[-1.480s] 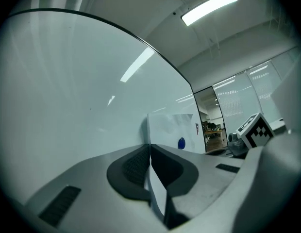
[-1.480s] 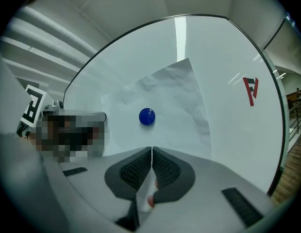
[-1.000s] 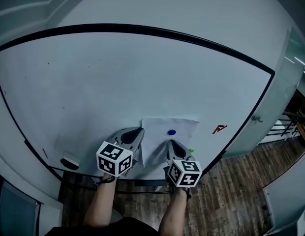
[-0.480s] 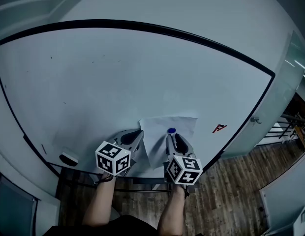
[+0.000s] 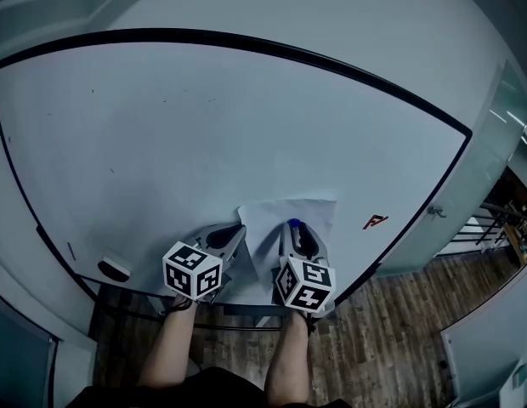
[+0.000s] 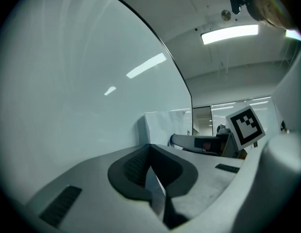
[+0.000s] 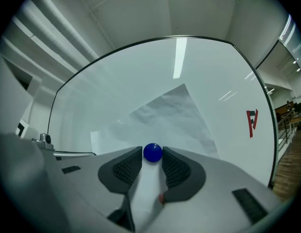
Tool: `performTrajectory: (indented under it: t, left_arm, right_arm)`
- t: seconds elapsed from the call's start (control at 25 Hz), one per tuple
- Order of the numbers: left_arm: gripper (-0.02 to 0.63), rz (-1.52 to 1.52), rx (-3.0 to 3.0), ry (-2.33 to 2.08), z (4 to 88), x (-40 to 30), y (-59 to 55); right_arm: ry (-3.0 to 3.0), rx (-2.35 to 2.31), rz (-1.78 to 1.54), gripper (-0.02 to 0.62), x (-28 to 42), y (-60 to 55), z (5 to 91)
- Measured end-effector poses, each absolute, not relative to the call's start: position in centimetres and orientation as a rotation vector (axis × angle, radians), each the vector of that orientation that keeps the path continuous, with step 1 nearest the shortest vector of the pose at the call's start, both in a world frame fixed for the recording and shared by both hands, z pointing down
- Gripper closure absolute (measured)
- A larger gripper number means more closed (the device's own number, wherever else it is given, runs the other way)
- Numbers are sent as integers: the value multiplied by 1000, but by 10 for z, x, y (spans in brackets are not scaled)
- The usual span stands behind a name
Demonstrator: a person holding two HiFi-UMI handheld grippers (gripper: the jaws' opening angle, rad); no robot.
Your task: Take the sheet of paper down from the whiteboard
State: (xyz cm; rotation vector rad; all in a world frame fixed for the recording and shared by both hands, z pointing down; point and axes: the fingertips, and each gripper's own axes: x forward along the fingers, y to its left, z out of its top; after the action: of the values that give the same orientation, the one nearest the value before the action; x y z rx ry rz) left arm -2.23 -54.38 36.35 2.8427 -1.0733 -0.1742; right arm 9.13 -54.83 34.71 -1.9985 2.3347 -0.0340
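Whiteboard (image 5: pixel 204 126): wall-mounted, dark frame, fills most of the head view; surface nearly bare.

Sheet of paper (image 5: pixel 262 226): white, creased, lying against the lower middle of the board. Top edge flat on the board, lower part reaching down toward the bottom rail. Not yet off the board.

Left tongs (image 6: pixel 151 169): at the sheet's left edge, pointing level at the board. Tongs together, with a pale sliver of the paper's edge pinched between the pads.

Right tongs (image 7: pixel 152 160): on the sheet's right half, also level. The tongs have just been opening and now stand apart, one pad on each side of the magnet; the pads do not appear to press on it. Paper shows behind the gap.

Eraser (image 5: pixel 115 269): on the bottom rail, well to the left of the sheet.

Red mark (image 5: pixel 376 222): on the board, right of the sheet, apart from it.

Blue magnet (image 7: pixel 153 152): round, sitting on the paper, between the right fingertips.
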Motion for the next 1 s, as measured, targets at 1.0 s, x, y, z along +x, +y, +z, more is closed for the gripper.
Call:
performTrajectory:
  t: [1.0]
  left_arm:
    - [586,-178,2789,-1091,385,-28,-549]
  right_arm:
    - [2296,-2090,-72,459,91,-551,370]
